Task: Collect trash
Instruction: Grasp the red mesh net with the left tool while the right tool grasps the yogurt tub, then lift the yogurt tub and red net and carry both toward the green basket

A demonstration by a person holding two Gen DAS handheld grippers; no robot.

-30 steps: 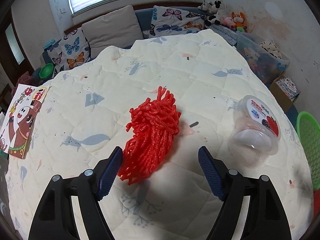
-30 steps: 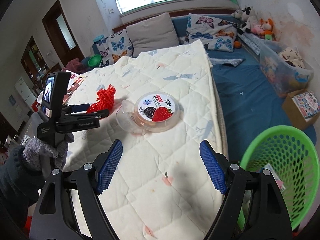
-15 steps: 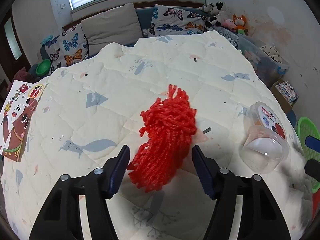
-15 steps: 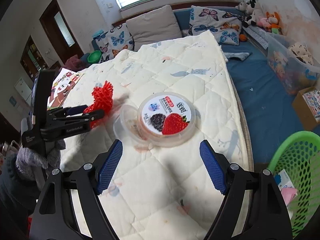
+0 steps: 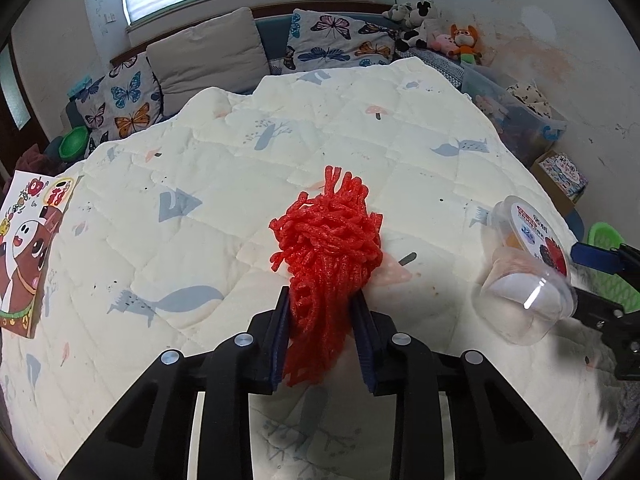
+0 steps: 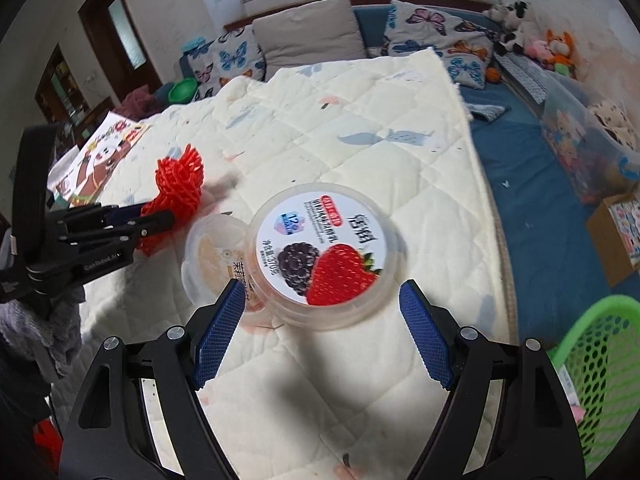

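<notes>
White quilt [image 5: 224, 184], stitched in squares and printed with pale blue whales, covers the bed that fills most of both views.

Left gripper [image 5: 322, 330]: its two blue-padded fingers [image 5: 280, 336] are drawn narrow and pinch the lower end of a red foam net [image 5: 328, 248]. The net's bushy top fans out toward 12 o'clock above the fingertips, and its tail hangs between the pads. From the right wrist view the same gripper [image 6: 158, 216] shows at 9 o'clock, with the net [image 6: 178, 184] bunched at its tips.

Right gripper [image 6: 322, 322]: its fingers [image 6: 218, 334] stand wide apart, holding nothing. Between and just beyond them lies a clear plastic tub [image 6: 324, 256] on its side on the quilt, its round lid facing the camera with a strawberry and blackberry picture. The left pad sits just beside the tub's wall; whether it touches cannot be told. In the left wrist view the tub [image 5: 528, 272] lies at 3 o'clock from the net, well apart from it, with the right gripper's blue tip [image 5: 592, 258] near its far side.

Farther out, a green mesh basket [image 6: 596, 364] stands off the bed at 4 o'clock in the right wrist view. A picture book [image 5: 28, 248] lies at the quilt's edge at 9 o'clock in the left wrist view. Butterfly cushions [image 5: 332, 40] and a plain beige one line the back under the window, with soft toys [image 5: 436, 32] at 1 o'clock.
</notes>
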